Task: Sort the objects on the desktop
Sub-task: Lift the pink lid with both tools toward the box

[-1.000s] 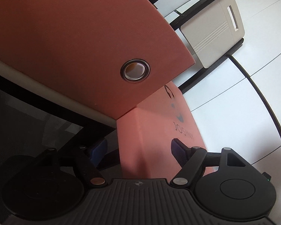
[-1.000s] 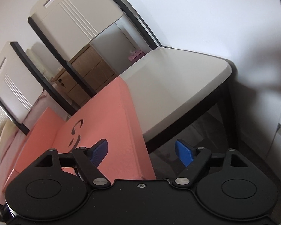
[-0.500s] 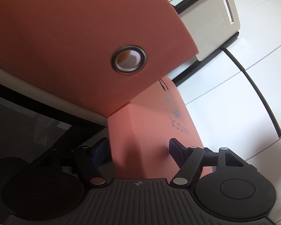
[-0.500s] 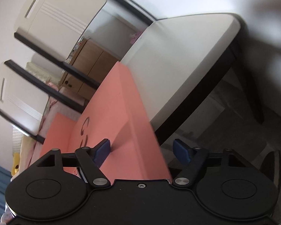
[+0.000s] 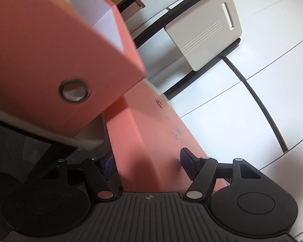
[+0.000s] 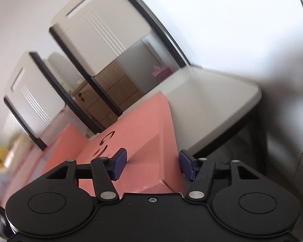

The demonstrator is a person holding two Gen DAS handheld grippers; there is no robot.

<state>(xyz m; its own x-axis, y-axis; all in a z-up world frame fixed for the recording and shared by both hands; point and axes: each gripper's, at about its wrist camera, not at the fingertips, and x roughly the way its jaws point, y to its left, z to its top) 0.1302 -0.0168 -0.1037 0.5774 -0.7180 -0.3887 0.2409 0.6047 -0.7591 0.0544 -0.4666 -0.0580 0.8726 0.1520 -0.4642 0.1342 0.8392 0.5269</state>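
Note:
A pink cardboard lid (image 5: 151,137) with dark print on its top is held at its ends by both grippers. My left gripper (image 5: 147,162) is shut on the lid's rim, one blue pad on each side of the wall. In the right wrist view the same lid (image 6: 143,137) runs away from me, and my right gripper (image 6: 152,164) is shut across its near corner. An open pink box (image 5: 50,60) with a metal ring hole and a white inside stands on the table, above and left of the lid. Something yellow shows at its top edge, blurred.
The beige table top (image 6: 212,111) has a black frame and a rounded corner to the right of the lid. Two beige chair backs (image 6: 86,40) stand behind it, with a wooden drawer cabinet (image 6: 115,92) beyond. White floor tiles (image 5: 242,111) lie below.
My right gripper's fingers have closed in onto the lid's corner. The left fingers narrowed slightly. Both views have swung, and the open box's white inside has come into sight.

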